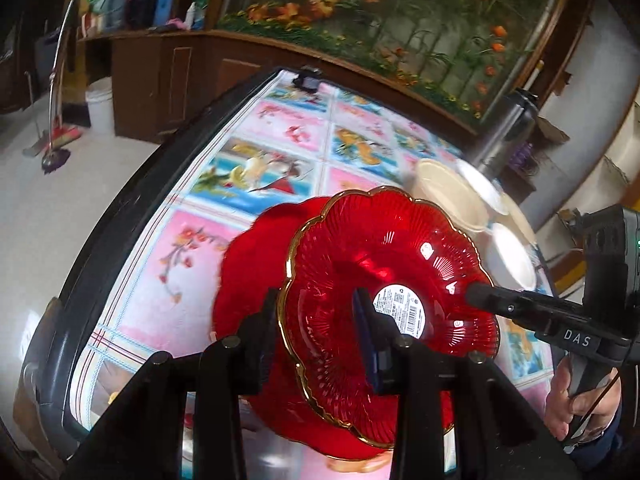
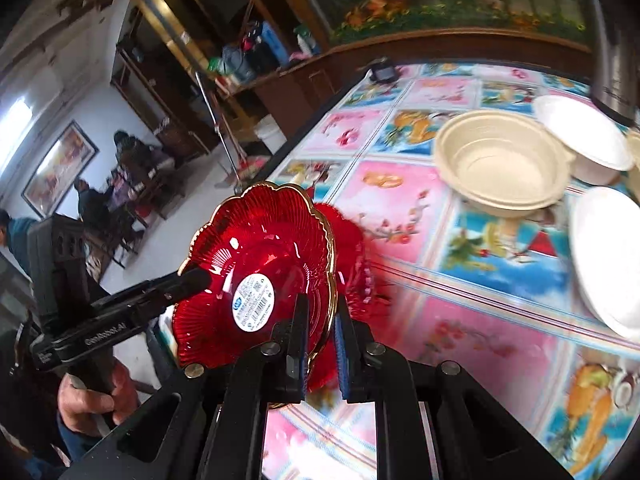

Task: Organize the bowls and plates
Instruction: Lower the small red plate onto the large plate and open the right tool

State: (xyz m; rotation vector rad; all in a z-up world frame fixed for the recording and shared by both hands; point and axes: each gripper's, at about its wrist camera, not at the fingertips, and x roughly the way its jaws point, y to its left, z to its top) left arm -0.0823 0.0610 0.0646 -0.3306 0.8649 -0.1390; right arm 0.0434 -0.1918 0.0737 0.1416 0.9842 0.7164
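Observation:
A red ribbed glass plate (image 1: 384, 264) with a gold scalloped rim and a white label in its middle hangs tilted above the patterned tablecloth (image 1: 256, 176), held from two sides. My left gripper (image 1: 316, 332) is shut on its near rim, one finger under the wall and one inside. My right gripper (image 2: 322, 336) is shut on the opposite rim of the plate (image 2: 256, 256). Each gripper shows in the other's view: the right gripper (image 1: 476, 294) and the left gripper (image 2: 196, 278). A red patch lies on the cloth below the plate.
A beige bowl (image 2: 500, 168) and white bowls (image 2: 580, 136) stand on the table's far right, next to a metal pot (image 2: 612, 60). A small black device (image 2: 384, 72) sits at the far edge. People (image 2: 132, 152) sit in the room beyond the table's left edge.

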